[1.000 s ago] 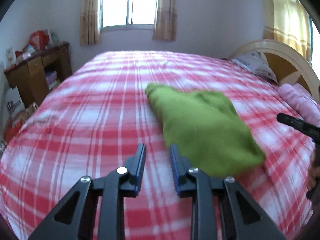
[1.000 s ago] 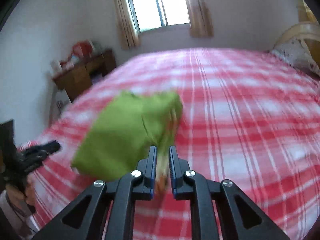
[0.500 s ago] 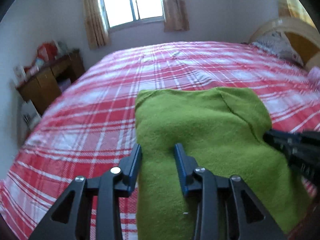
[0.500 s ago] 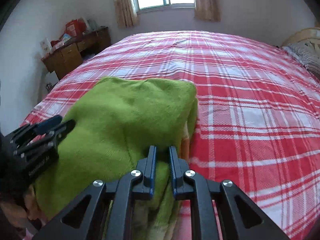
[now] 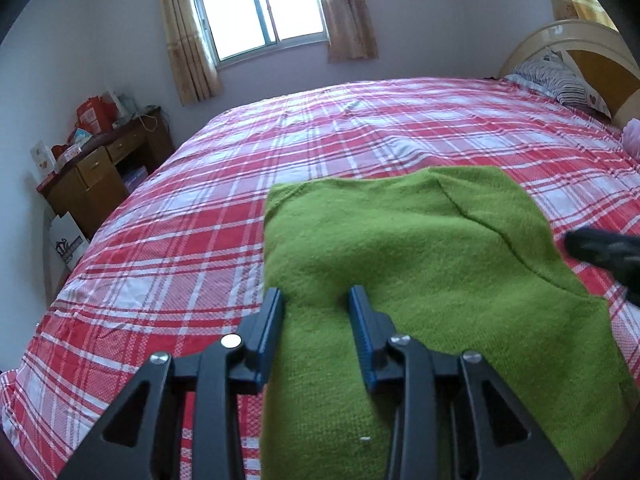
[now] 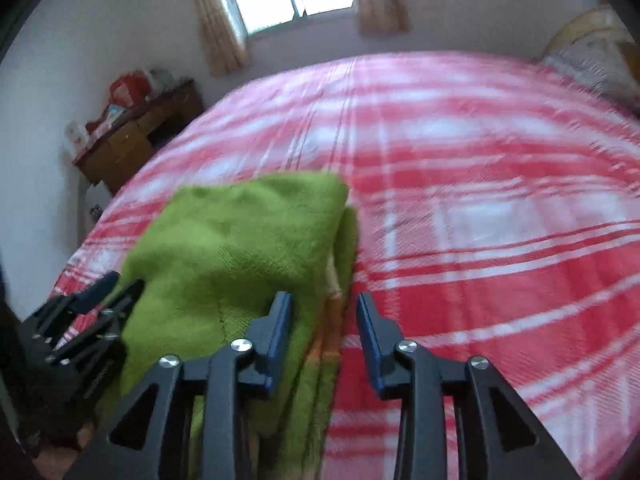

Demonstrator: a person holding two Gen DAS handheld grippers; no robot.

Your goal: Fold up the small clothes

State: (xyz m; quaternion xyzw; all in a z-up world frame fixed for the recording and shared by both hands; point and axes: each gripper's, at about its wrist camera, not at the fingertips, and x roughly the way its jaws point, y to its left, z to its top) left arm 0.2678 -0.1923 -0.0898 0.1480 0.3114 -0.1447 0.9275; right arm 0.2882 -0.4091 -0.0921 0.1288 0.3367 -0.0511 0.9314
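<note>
A green knit garment (image 5: 400,240) lies folded on the red plaid bed (image 5: 180,260), near its front edge. My left gripper (image 5: 316,294) is open, its fingers straddling the garment's left border just above the fabric. The right gripper's black tip (image 5: 600,250) shows at the garment's right side. In the right wrist view the jaws of my right gripper (image 6: 324,300) are opening over the garment (image 6: 240,240). Its layered right edge lies loose between them, and neither pad presses on it. The left gripper (image 6: 124,282) sits at the lower left.
A wooden desk (image 5: 100,168) piled with boxes stands against the left wall, with a white bag (image 5: 68,240) at its foot. A striped pillow (image 5: 560,84) and curved headboard (image 5: 580,40) are at the far right. Plaid sheet (image 6: 480,200) stretches beyond the garment.
The right gripper brought the garment down onto the bed, then opened and let it go. The left gripper moved over the garment's left border and stopped there.
</note>
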